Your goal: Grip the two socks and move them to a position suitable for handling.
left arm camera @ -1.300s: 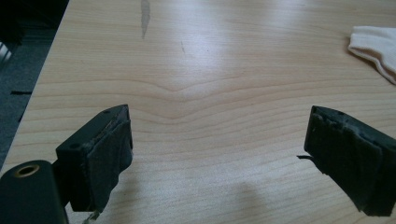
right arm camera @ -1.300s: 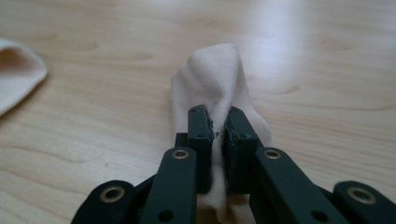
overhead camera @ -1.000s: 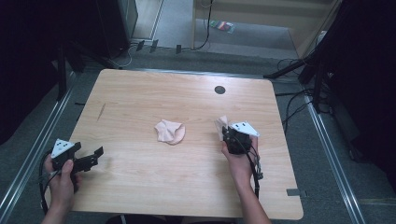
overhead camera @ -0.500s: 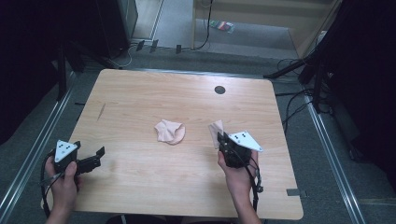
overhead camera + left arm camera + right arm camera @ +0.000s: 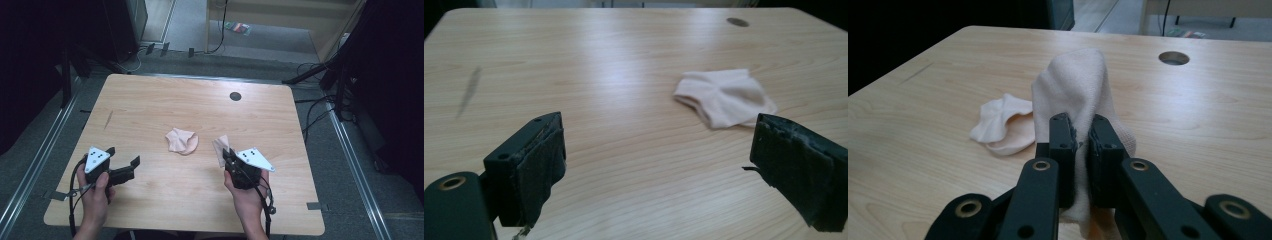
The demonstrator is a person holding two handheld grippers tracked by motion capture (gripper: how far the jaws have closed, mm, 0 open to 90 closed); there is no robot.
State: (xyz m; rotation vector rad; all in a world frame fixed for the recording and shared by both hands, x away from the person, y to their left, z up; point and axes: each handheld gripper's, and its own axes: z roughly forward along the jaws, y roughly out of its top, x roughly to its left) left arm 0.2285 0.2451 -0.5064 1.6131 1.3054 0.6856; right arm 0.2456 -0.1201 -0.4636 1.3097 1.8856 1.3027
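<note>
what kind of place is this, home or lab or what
Probably a lab or recording setup, not a home: a bare wooden table with a cable hole, cables trailing on grey carpet, and dark stands around it.

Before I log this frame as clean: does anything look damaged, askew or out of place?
Only small things. The left gripper has frayed, worn pads. A dark streak marks the table at its left. The loose sock lies crumpled; the right gripper holds the other sock.

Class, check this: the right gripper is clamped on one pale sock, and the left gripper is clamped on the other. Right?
Not quite. The left gripper holds nothing: the left gripper view shows its jaws wide open, the second sock lying beyond them. The right gripper does clamp a sock.
</note>
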